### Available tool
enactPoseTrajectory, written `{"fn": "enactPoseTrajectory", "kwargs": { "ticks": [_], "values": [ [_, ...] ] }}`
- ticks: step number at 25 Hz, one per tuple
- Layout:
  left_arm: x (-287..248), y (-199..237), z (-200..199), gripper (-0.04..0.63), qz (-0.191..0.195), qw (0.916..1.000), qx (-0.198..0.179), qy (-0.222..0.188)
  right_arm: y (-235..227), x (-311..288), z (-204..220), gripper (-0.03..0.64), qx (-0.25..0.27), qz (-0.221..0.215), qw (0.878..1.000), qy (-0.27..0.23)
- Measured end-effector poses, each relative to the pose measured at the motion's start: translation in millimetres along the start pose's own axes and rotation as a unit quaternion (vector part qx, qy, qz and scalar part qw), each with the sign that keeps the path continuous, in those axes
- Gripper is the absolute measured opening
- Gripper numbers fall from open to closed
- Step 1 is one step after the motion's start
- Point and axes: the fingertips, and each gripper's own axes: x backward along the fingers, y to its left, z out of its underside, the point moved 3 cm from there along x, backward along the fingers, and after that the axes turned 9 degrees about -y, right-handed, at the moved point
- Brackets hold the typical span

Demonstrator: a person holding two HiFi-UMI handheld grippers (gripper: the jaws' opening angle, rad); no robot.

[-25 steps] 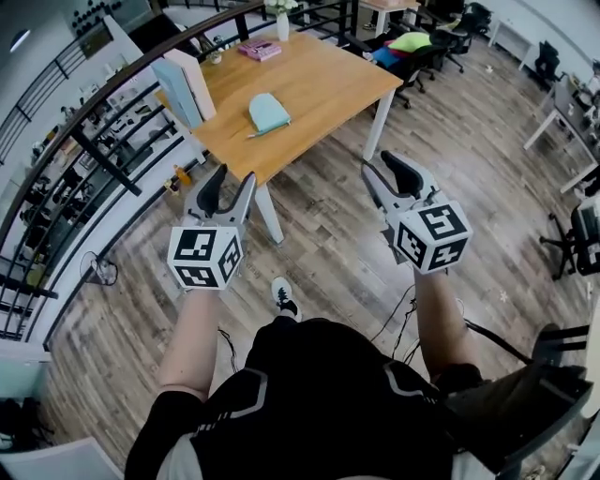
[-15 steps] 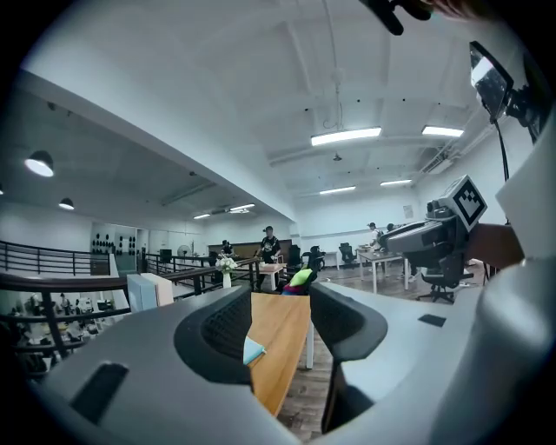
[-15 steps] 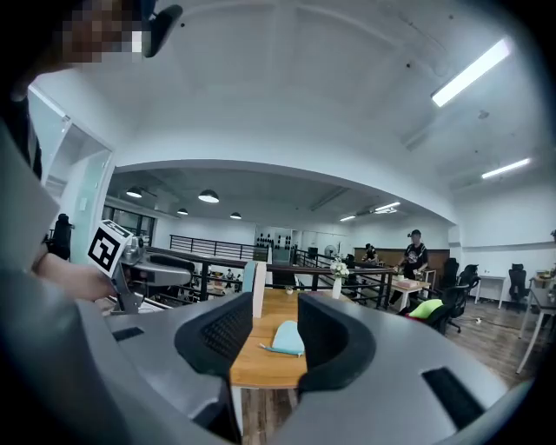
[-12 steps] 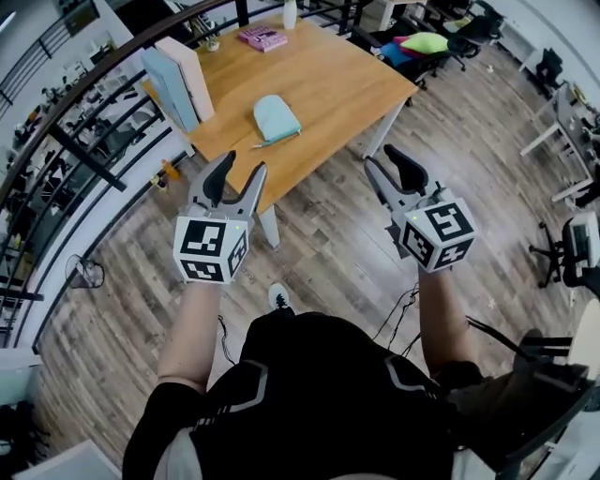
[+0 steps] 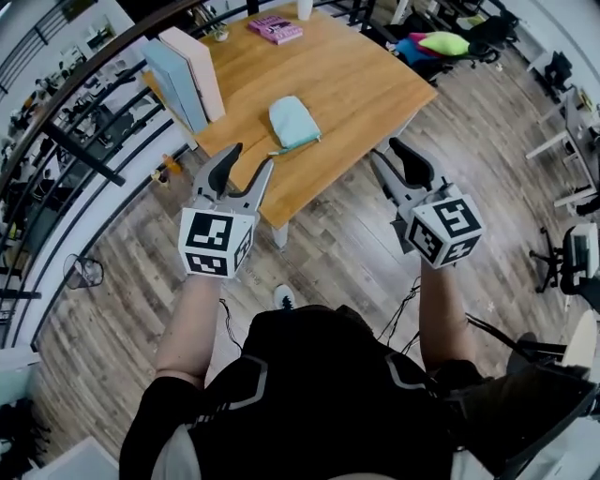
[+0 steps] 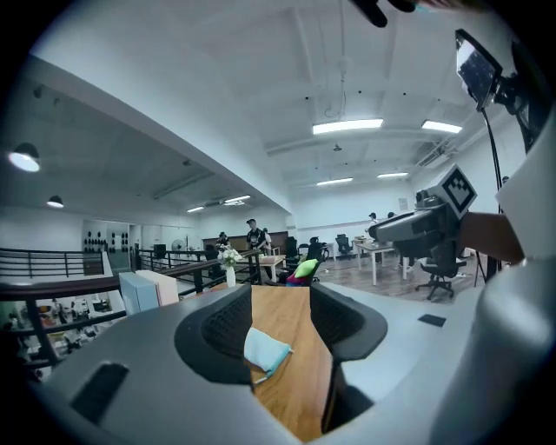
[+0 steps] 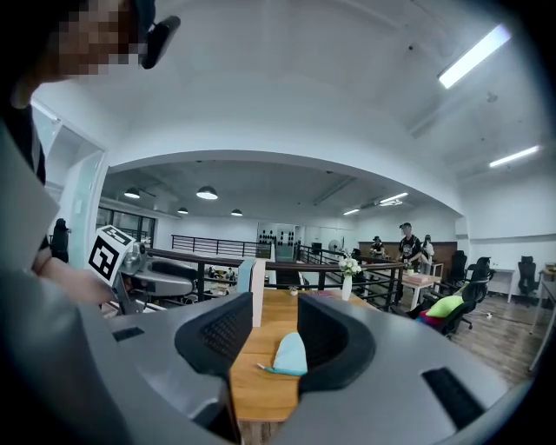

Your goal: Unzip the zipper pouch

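On the light wooden tabletop [image 5: 356, 84], a pale-blue soft fabric zipper pouch [image 5: 293, 123] is lying flat. Left tongs [image 5: 248, 161] and right tongs [image 5: 384, 152] are hovering released, empty, well short. Probably light, floppy: pin body, pull tab.

Open office: desks [image 6: 380, 247], swivel chairs [image 6: 438, 265]

Just a wooden bench [image 5: 370, 89] on plank floor [image 5: 122, 281]. Pale blue zipper pouch [image 5: 293, 123] lying about mid-top, pink book [image 5: 276, 28] at the far end, vase [image 7: 347, 288] near it, two upright boxes [image 5: 192, 77] along the left edge.
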Motion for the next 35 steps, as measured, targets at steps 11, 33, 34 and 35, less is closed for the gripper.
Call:
{"fn": "enactPoseTrajectory", "kwargs": {
  "ticks": [11, 33, 34, 35],
  "values": [
    [-19.7, 42.3, 7.7, 0.225, -0.029, 0.9991, 0.027, -0.015, -19.9, -59.9, 10.4, 0.172, 0.010, -0.038, 0.999, 0.008],
    [-132.4, 59.9, 1.5, 0.207, -0.199, 0.9799, 0.016, 0.011, -127.6, -213.6, 30.0, 0.169, 0.011, -0.278, 0.960, -0.019],
    [-136.0, 61.2, 5.4, 0.210, -0.207, 0.9781, 0.018, 0.016, -131.5, -220.6, 33.3, 0.169, 0.012, -0.285, 0.958, -0.017],
    [-139.3, 62.1, 10.8, 0.212, -0.214, 0.9764, 0.021, 0.022, -134.8, -227.2, 38.2, 0.169, 0.012, -0.292, 0.956, -0.015]
  ]
}}
